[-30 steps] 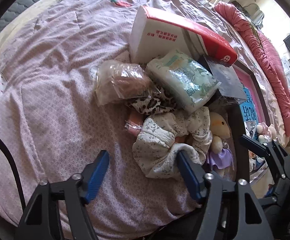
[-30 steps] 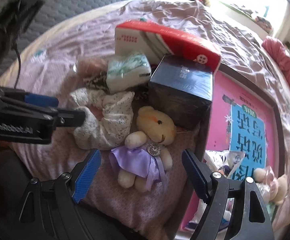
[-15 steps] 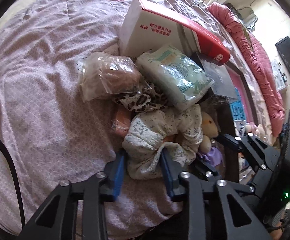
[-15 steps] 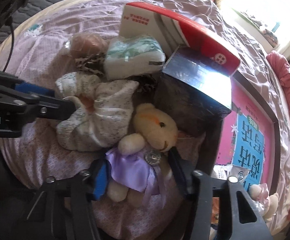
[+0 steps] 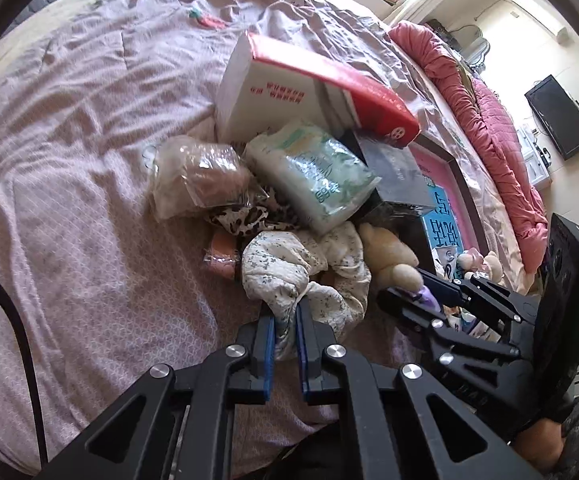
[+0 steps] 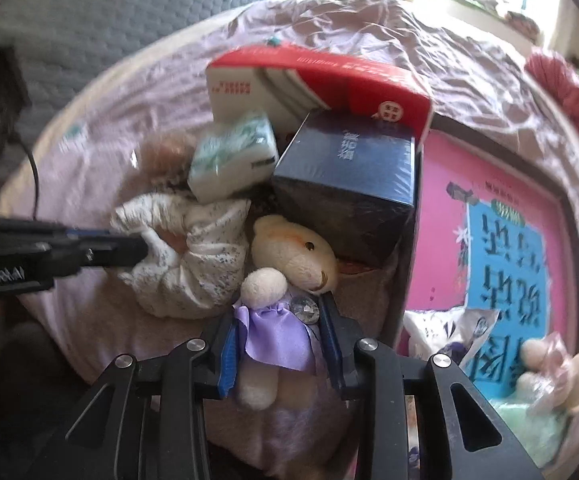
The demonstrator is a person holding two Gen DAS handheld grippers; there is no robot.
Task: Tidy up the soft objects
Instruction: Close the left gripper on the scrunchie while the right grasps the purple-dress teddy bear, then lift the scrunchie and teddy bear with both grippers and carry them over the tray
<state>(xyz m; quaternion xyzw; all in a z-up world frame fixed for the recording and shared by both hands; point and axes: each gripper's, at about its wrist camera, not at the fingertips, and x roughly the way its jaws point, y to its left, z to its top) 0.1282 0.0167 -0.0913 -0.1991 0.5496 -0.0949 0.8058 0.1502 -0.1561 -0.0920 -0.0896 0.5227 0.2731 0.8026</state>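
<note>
Left gripper (image 5: 285, 332) pinched floral cloth (image 5: 289, 276); right gripper (image 6: 277, 344) clamped teddy (image 6: 285, 264) — lifting risked snagging cloth, toppling tissue pack (image 5: 313, 176).

left wrist: low over bed (image 5: 89, 160), facing along its fingers, close to floral cloth bundle (image 5: 289, 272) | right wrist: close behind teddy bear (image 6: 289, 264) | shared by 2 views: bundle, bear, red-white box (image 5: 313, 92)

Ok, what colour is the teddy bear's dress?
Purple; the teddy bear's dress shows best in the right wrist view.
</note>
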